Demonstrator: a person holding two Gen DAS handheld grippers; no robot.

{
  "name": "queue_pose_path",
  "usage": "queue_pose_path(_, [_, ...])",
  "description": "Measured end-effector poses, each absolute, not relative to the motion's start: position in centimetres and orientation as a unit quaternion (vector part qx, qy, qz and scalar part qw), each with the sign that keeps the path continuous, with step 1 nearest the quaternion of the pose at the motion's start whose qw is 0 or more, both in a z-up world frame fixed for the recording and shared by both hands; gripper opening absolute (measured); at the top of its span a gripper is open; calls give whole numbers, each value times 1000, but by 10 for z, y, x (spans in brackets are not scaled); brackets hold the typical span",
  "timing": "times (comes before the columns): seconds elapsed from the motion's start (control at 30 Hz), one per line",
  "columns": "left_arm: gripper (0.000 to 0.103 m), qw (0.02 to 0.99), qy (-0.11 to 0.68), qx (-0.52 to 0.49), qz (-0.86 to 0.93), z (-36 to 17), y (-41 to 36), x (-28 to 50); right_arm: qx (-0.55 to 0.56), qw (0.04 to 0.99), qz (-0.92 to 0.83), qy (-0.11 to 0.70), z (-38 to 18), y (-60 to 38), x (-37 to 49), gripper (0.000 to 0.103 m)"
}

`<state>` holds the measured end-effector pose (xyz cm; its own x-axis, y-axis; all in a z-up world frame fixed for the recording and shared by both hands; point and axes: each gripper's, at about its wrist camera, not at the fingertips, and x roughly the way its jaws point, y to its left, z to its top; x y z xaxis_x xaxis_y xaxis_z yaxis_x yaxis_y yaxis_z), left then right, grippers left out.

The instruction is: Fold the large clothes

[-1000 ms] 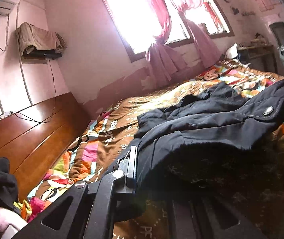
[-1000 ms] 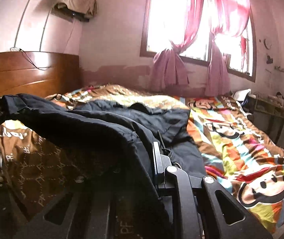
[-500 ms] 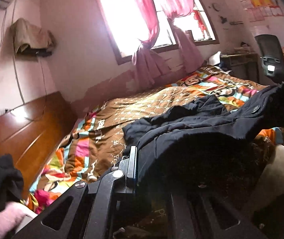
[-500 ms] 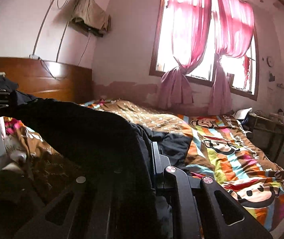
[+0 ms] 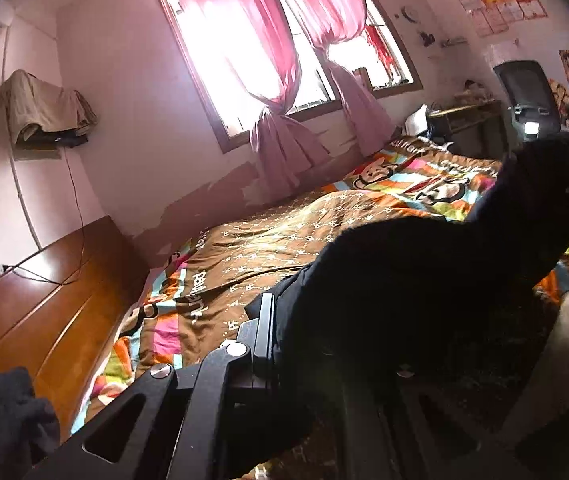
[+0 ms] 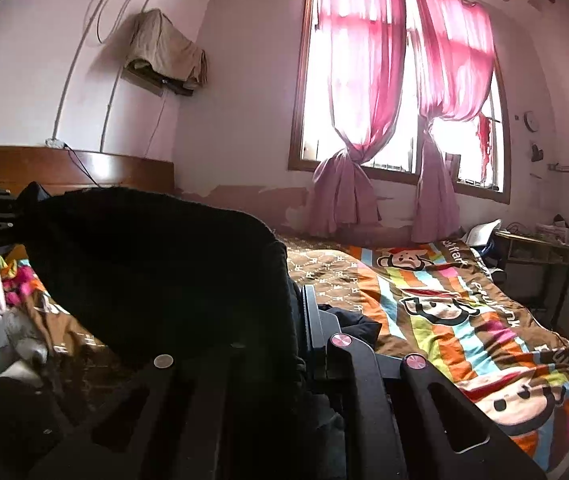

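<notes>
Presently:
Left tongs [image 5: 274, 320]: clamped on the dark padded jacket [image 5: 424, 272], lower centre.
Right tongs [image 6: 300, 320]: clamped on the same jacket, stretched toward upper left.

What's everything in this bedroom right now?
jacket: one, black, held up between both grippers over the bed
bedspread: one, brown with bright cartoon stripes, on the bed
headboard: one, brown wood, at the bed's head
curtains: two, pink, knotted at the window
cloth: one, tan, draped over a wall shelf
office chair: one, black, far corner
left gripper: black, shut on jacket
right gripper: black, shut on jacket
</notes>
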<state>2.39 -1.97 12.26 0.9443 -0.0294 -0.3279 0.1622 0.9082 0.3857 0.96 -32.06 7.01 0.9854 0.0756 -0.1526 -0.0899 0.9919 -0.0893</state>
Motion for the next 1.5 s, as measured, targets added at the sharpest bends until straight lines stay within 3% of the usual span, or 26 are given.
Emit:
queue_pose_path(0.23, [7, 956, 182, 229, -27, 123, -28, 104, -58, 993, 29, 94, 73, -317, 100, 9])
queue_pose_path(0.63, [7, 946, 228, 231, -26, 78, -34, 221, -106, 984, 12, 144, 42, -307, 223, 9])
queue_pose_path(1.0, [7, 928, 278, 239, -62, 18, -43, 338, -78, 960, -9, 268, -3, -320, 340, 12])
queue_pose_path(1.1, [9, 921, 316, 215, -76, -3, -40, 364, -58, 948, -11, 313, -19, -325, 361, 30])
queue_pose_path(1.17, [11, 918, 325, 212, -85, -13, -35, 374, -21, 944, -24, 328, -24, -336, 369, 57])
queue_pose_path(1.2, [13, 918, 323, 215, -87, -16, -37, 373, -9, 945, -28, 327, -25, -341, 367, 62])
queue_pose_path(1.23, [19, 919, 318, 218, -88, -16, -35, 373, 5, 945, -31, 326, -25, -345, 367, 70])
queue_pose_path(1.3, [47, 925, 305, 213, -72, -12, -31, 370, 21, 944, -36, 327, -27, -352, 366, 78])
queue_pose_path(1.33, [73, 931, 297, 204, -58, -9, -27, 369, 23, 944, -37, 326, -28, -353, 365, 79])
queue_pose_path(1.37, [90, 938, 286, 192, -48, -3, -23, 369, 22, 946, -40, 322, -26, -353, 362, 79])
queue_pose_path(1.5, [95, 959, 255, 115, -32, 22, 3, 359, 14, 959, -62, 275, -11, -357, 345, 81])
